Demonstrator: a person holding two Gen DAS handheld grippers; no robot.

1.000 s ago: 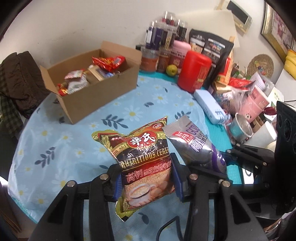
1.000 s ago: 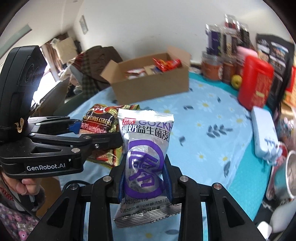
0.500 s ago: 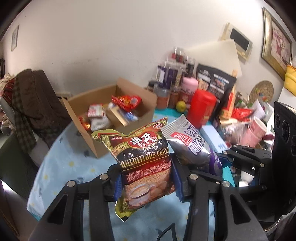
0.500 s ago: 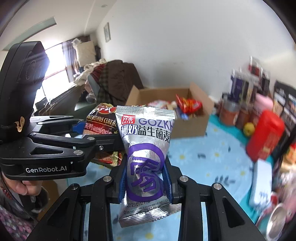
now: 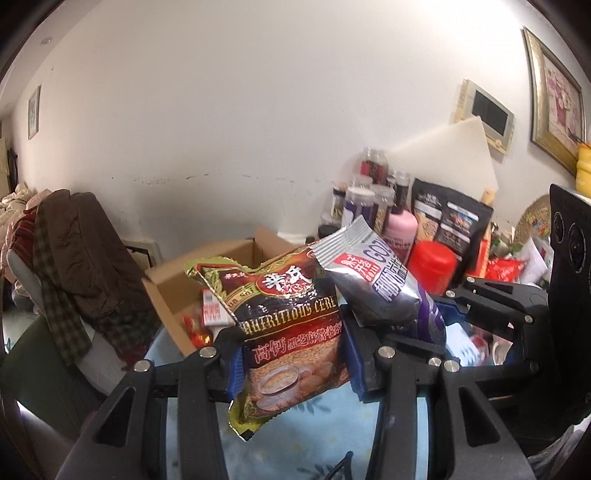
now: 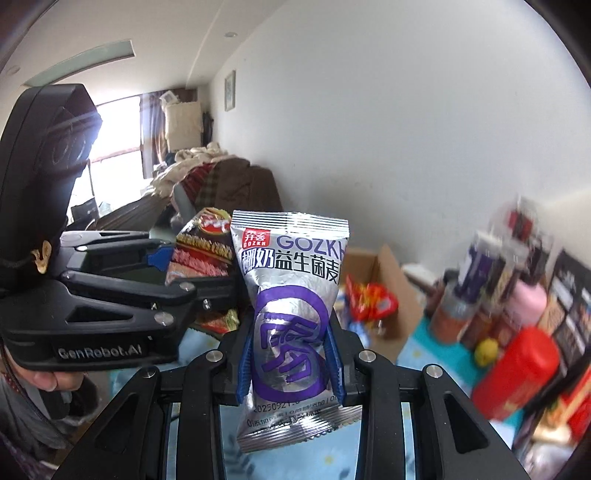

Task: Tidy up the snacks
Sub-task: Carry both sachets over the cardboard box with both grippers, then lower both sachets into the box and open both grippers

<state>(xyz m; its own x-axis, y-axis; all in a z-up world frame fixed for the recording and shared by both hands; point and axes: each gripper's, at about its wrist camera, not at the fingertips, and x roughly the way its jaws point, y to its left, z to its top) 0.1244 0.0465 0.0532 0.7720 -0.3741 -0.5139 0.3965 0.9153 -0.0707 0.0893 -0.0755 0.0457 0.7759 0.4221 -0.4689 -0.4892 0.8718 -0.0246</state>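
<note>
Ahead, cardboard box behind cereal bag, red canister right.

Walls: I see plain white wall, scuffed low down.
Pictures: gilt-framed picture at right; small frame far off.
Window: bright window with curtain.
Furniture: chair draped in brown clothes.
Ceiling: recessed light.

Cardboard box: right half hidden behind the cereal bag.
Jars beyond the box: motion-blurred, labels unreadable.
Silver packet: brand name cut at its fold.
</note>
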